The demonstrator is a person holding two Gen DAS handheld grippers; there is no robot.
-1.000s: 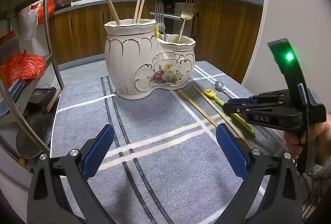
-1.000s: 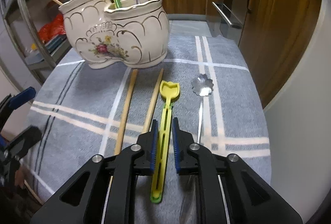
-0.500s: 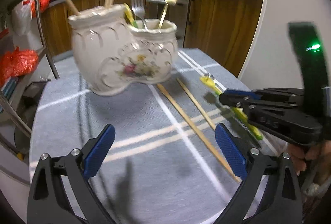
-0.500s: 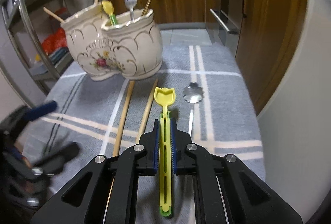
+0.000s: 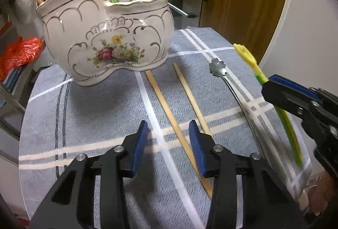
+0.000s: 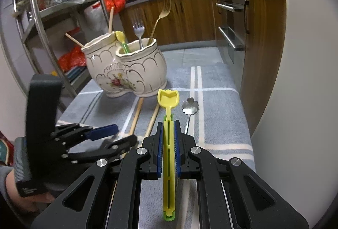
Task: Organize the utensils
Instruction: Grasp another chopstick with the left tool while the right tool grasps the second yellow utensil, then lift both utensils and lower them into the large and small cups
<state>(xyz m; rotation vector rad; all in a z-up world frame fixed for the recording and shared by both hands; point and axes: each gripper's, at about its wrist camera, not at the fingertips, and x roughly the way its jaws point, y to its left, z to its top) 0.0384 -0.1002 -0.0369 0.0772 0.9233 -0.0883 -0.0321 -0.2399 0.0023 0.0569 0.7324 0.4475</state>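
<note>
Spoon, yellow-green plastic (image 6: 168, 144): right tongs (image 6: 168, 152) are closed on its slotted handle, about the middle; the tulip-shaped bowl points toward the ceramic holder (image 6: 126, 68) and the whole spoon is lifted off the cloth.
How it handles: it looks light and stiff enough, but thin plastic can bend or twist if the pads squeeze near one end; I judge the middle of the handle the good place, because the weight is balanced there.
Chopsticks, wooden: the pair (image 5: 179, 119) lies on the grey checked cloth (image 5: 84, 119) of the counter, running from the foot of the ceramic holder toward the left tongs (image 5: 169, 144).
Left tongs: jaws are closing, low over the cloth; the nearer chopstick lies between the pads, not yet pressed, the other passes just outside the right pad.
How chopsticks handle: light, stiff, smooth and round, so they may roll or slip out; I would take them at the thicker end, both together if possible.
Metal spoon (image 5: 224, 74): flower-shaped bowl, lies on the cloth right of the chopsticks, untouched; thin and flat, probably slippery, hard to pinch from a soft cloth.
Ceramic holder: two compartments, already with forks, one yellow spoon and sticks; heavy and fragile in my judgement, so utensils must go in gently.
</note>
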